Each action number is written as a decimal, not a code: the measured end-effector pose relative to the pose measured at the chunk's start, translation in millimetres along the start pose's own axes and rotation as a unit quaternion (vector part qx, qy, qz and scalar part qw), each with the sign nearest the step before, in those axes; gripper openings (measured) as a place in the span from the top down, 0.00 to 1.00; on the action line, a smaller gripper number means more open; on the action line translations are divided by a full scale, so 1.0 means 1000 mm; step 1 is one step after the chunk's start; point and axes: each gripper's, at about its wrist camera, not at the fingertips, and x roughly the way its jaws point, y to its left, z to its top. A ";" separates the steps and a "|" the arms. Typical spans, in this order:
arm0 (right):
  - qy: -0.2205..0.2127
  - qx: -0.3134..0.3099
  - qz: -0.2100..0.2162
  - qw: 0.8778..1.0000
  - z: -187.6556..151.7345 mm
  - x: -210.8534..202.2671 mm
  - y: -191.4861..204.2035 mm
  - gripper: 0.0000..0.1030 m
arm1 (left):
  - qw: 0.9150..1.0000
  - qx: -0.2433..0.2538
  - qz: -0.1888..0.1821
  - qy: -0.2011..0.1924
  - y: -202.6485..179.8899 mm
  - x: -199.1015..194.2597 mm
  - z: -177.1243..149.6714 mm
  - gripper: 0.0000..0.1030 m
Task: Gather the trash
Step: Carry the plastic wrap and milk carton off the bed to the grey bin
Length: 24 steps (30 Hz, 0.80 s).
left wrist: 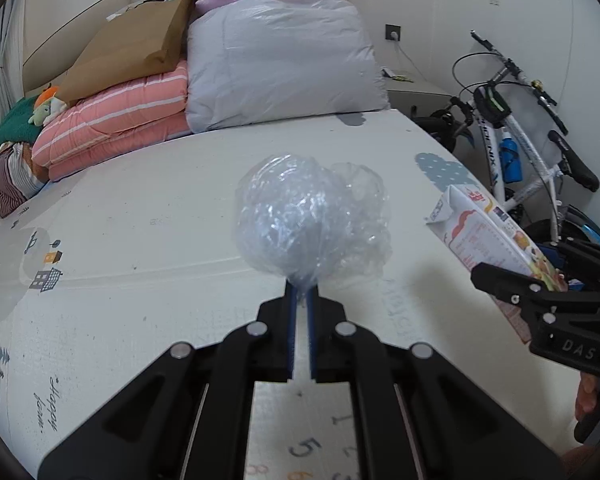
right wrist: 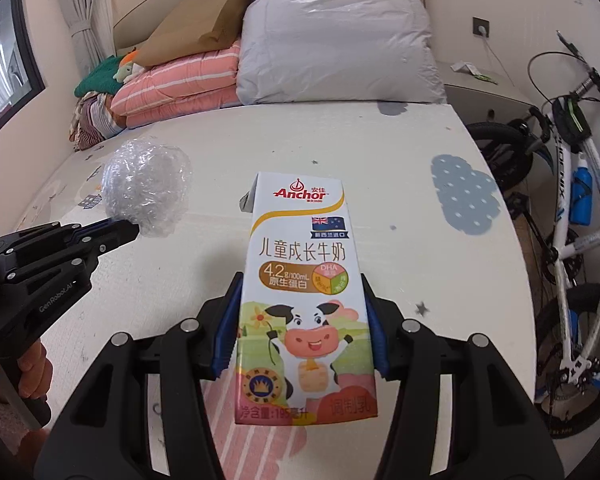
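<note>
Left gripper (left wrist: pixel 302 295) jaws clamp the crumpled plastic wrap (left wrist: pixel 300 216). Right gripper (right wrist: pixel 300 328) jaws clamp the milk carton (right wrist: pixel 300 300), labelled "Anchor".

Black left tool (left wrist: pixel 302 296) and right tool (right wrist: pixel 300 320), blue pads, silver screws.

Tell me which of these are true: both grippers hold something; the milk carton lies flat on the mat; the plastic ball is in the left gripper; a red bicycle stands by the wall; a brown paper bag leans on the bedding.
1. Both grippers hold something. True.
2. The milk carton lies flat on the mat. False: the right gripper holds it up.
3. The plastic ball is in the left gripper. True.
4. A red bicycle stands by the wall. False: it is white.
5. A brown paper bag leans on the bedding. True.
</note>
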 end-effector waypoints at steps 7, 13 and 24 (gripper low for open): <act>-0.023 0.029 -0.035 0.999 -0.054 -0.102 -0.026 0.50 | 0.998 0.039 -0.053 -0.009 -0.078 -0.075 -0.024 0.95; -0.054 0.063 -0.074 0.994 -0.097 -0.200 -0.056 0.50 | 0.992 0.076 -0.099 -0.025 -0.148 -0.143 -0.042 0.95; -0.097 0.134 -0.164 0.973 -0.190 -0.335 -0.136 0.50 | 0.968 0.165 -0.182 -0.046 -0.286 -0.216 -0.073 0.95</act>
